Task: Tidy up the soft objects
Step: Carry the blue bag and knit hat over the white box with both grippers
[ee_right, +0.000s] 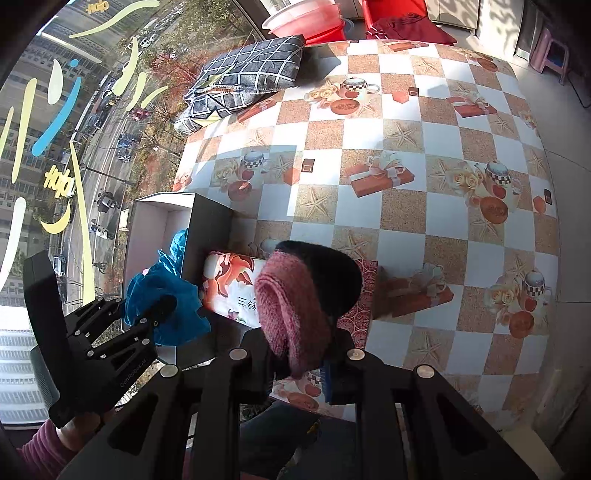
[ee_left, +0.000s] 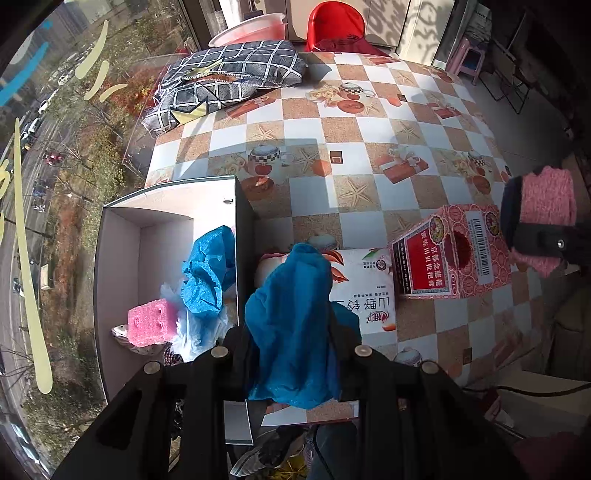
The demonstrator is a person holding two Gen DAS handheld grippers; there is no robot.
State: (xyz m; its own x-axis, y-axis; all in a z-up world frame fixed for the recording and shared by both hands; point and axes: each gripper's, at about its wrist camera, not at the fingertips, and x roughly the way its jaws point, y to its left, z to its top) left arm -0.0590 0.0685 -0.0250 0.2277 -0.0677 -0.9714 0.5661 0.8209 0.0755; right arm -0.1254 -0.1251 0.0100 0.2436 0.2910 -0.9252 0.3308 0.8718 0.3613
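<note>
My left gripper [ee_left: 293, 332] is shut on a crumpled blue cloth [ee_left: 295, 317], which hangs just right of the open white box [ee_left: 118, 258]; its fingertips are hidden by the cloth. Inside the box lie another blue crumpled piece [ee_left: 210, 277], a pink sponge [ee_left: 151, 323] and a clear plastic bag [ee_left: 199, 328]. My right gripper [ee_right: 301, 339] is shut on a pink and black knitted piece [ee_right: 295, 306] held over the table. The left wrist view shows that knitted piece [ee_left: 550, 201] at the far right. The left gripper [ee_right: 159, 310] with its blue cloth [ee_right: 177, 317] appears at the left of the right wrist view.
A white flower-printed carton [ee_left: 365, 291] and a red patterned carton [ee_left: 454, 254] lie on the checkered tablecloth [ee_left: 369, 147]. Two grey grid-patterned pillows [ee_left: 229, 77] sit at the far left corner. A red chair [ee_left: 332, 22] and a pink basin [ee_left: 251, 29] stand behind the table. A window runs along the left.
</note>
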